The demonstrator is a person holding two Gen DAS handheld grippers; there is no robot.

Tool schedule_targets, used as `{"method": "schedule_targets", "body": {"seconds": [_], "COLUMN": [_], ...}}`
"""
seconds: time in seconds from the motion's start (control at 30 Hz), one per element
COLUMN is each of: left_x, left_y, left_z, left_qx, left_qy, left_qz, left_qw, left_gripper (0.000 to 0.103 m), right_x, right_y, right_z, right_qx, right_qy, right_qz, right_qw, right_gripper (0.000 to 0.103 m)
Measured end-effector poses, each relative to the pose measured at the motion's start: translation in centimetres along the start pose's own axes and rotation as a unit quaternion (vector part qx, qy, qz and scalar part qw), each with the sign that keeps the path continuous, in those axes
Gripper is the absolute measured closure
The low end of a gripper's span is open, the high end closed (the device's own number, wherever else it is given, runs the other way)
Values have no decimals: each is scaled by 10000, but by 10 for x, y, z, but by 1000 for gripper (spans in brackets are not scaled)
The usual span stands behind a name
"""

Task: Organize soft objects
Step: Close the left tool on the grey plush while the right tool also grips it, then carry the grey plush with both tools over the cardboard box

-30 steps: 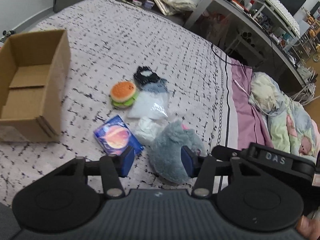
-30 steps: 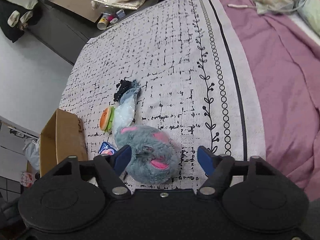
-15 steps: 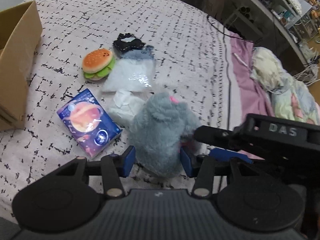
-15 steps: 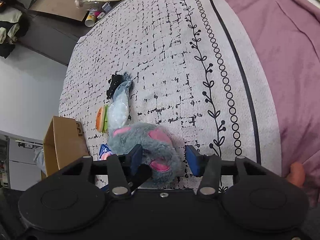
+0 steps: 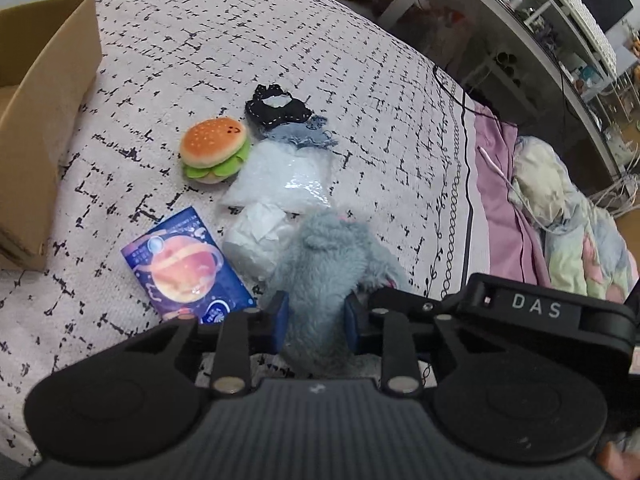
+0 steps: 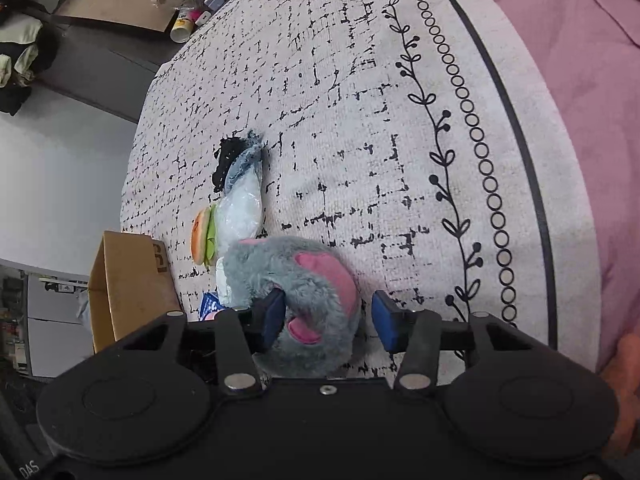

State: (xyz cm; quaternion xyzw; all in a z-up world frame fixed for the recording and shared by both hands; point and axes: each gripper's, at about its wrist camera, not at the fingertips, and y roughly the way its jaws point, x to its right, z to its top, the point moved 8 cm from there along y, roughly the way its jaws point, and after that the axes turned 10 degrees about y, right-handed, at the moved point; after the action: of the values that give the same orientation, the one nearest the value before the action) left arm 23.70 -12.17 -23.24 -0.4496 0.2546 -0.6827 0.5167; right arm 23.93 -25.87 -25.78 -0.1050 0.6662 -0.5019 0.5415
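Observation:
A grey plush toy (image 5: 320,264) with pink ears lies on the patterned bedspread. My left gripper (image 5: 314,320) is shut on the plush, its blue pads pressing into the fur. My right gripper (image 6: 326,318) straddles the same plush (image 6: 296,276) from the other side; its left pad touches the fur and its right pad stands apart, so it is open. A plush burger (image 5: 214,150), a blue tissue pack (image 5: 186,266), clear plastic bags (image 5: 280,184) and a black fabric piece (image 5: 276,106) lie beyond.
An open cardboard box (image 5: 40,92) stands at the left, also in the right wrist view (image 6: 128,280). A purple sheet (image 6: 580,80) and bundled bedding (image 5: 568,216) lie to the right. A cluttered desk (image 5: 540,12) stands beyond the bed.
My left gripper has moved in over the grey plush and closed on it. My right gripper has come down around the plush and narrowed its jaws.

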Motion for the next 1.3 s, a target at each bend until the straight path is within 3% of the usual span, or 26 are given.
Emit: {"method": "schedule_targets", "body": {"seconds": [0.1, 0.2, 0.5, 0.93, 1.3], "left_x": [0, 1, 8, 11, -9], "left_y": [-1, -6, -41, -101, -147], "left_z": [0, 3, 21, 31, 39], "left_qx": [18, 88, 492, 936, 1272], "left_qy": [-25, -15, 204, 375, 355], "left_qz": [-15, -34, -88, -46, 47], "left_qw": [10000, 10000, 9985, 9949, 9912], "left_gripper": [78, 78, 78, 78, 78], "right_x": [-3, -6, -28, -73, -113], "right_y": [3, -2, -30, -70, -81], "right_z": [-2, -3, -8, -31, -53], "right_qx": [-54, 13, 439, 861, 986], "right_qy": [-32, -101, -562, -1408, -1689], "right_qz": [130, 175, 630, 869, 1052], "right_qw": [9999, 9998, 9955, 9825, 9750], "right_gripper": [81, 85, 87, 87, 87]}}
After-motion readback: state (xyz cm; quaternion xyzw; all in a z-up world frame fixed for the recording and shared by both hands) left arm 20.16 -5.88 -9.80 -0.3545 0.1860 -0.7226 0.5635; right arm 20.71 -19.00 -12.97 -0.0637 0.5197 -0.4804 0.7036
